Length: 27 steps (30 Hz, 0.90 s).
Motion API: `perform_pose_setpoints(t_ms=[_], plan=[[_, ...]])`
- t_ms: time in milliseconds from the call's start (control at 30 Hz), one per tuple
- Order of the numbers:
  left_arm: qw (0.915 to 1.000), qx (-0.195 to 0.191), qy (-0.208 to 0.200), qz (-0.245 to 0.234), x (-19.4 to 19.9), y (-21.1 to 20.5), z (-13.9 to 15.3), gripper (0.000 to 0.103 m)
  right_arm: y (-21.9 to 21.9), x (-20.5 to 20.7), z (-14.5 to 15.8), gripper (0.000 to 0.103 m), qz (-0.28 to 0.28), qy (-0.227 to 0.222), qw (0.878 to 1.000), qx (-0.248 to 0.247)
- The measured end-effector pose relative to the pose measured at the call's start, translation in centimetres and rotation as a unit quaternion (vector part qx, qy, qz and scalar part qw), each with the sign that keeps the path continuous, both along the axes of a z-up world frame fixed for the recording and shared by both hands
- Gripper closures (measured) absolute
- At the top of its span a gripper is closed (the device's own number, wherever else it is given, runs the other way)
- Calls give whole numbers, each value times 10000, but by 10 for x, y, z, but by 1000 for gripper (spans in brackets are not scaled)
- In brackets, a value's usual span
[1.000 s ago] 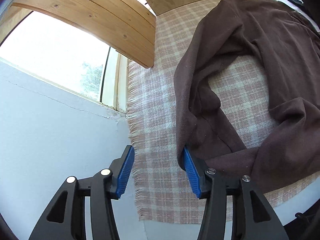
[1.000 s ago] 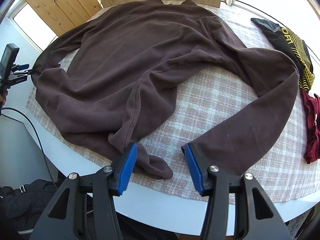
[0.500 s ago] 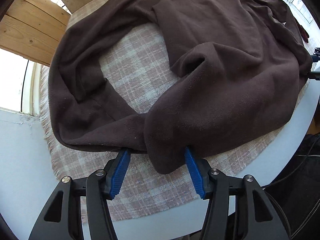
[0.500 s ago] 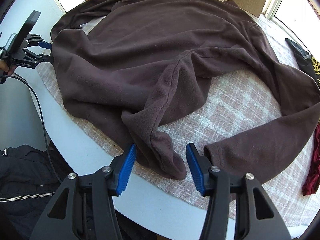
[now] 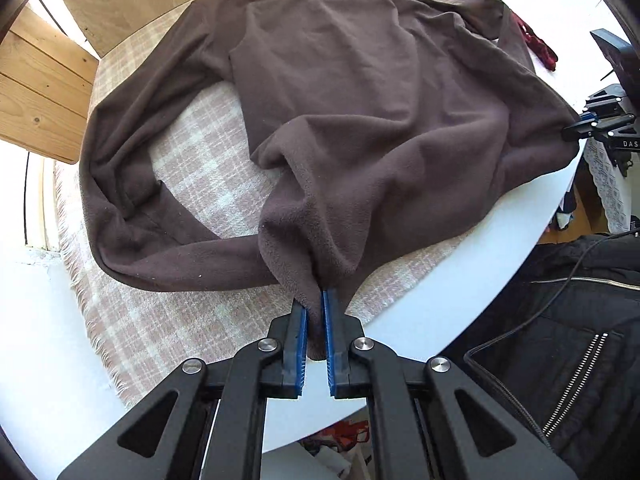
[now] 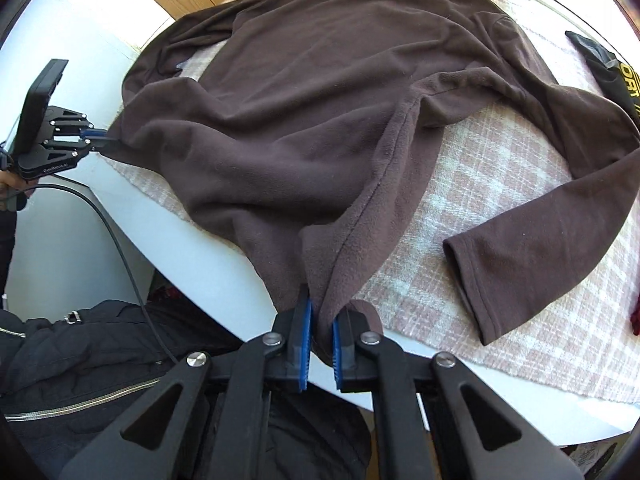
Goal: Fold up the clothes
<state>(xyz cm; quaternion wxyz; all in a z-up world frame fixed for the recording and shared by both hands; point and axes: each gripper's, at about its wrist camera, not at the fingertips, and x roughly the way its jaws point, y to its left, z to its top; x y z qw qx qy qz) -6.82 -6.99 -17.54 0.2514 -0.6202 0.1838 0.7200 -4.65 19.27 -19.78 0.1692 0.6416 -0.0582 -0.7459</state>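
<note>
A dark brown fleece sweater (image 5: 380, 92) (image 6: 320, 92) lies spread over a pink plaid cloth (image 5: 168, 320) (image 6: 500, 216) on a round white table (image 5: 432, 320). My left gripper (image 5: 315, 312) is shut on one bottom corner of the sweater's hem, at the table's near edge. My right gripper (image 6: 319, 320) is shut on the other hem corner, also at the table's edge. Each gripper shows in the other's view, the right gripper (image 5: 588, 124) at the right and the left gripper (image 6: 94, 136) at the left. One sleeve (image 6: 540, 248) lies loose on the cloth.
A black and yellow garment (image 6: 616, 76) and a dark red one (image 5: 538, 44) lie at the table's far side. Wooden boards (image 5: 44, 92) stand by a window. A black jacket (image 5: 568, 344) and a cable (image 6: 116, 236) are below the table's edge.
Both grippers were open half a second ago with hem corners between their fingers. Both have now shut on the sweater's hem, and the fabric is pulled taut towards each.
</note>
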Motion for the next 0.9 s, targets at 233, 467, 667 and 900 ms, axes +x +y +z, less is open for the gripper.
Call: perform_pose_setpoints(t_ms=[233,467,667,900], plan=[[9999,-101,-108,18,5,-10,2,92,51,11,2,95,-825,-404,9957,136],[9992,-254,-218,235,12,-30,-5,71,46,18,-29,93,-738,-716,9863,1293],[9952,15,122,975,-21,-54,7,47,3,-18,13,63,-269,388,9893,1383],[9576,838,-477,2713,-65,-95,-49,40,-49,-49,-20,63,282,339,9912,1246]])
